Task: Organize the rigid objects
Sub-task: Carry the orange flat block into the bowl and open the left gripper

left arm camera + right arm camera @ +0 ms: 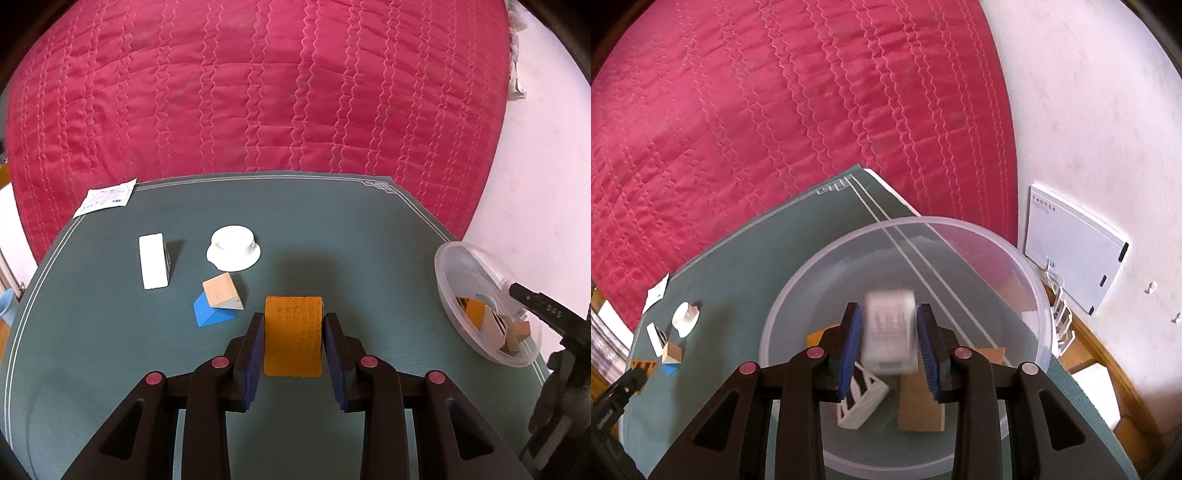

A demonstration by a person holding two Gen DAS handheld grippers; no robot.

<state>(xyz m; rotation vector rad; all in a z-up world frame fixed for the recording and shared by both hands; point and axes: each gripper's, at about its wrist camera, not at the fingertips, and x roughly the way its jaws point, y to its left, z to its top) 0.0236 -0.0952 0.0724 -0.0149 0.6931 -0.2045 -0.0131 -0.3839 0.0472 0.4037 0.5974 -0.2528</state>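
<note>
My left gripper (293,321) is shut on an orange block (293,332) and holds it over the green mat (110,369). A clear plastic bowl (443,258) stands at the mat's right edge, with the right gripper's finger (535,301) reaching over it. In the right wrist view my right gripper (888,314) hangs over the bowl (960,225). A white block (888,328) sits blurred between its blue pads, with slim gaps on both sides. In the bowl lie a striped white block (862,398), a tan block (919,406) and an orange piece (818,336).
On the mat are a white cup on a saucer (233,247), a long white block (153,260), a wooden prism (221,291) leaning on a blue wedge (210,314), and a paper slip (105,195). A red quilt (258,92) lies beyond. A white box (1071,243) lies at the right.
</note>
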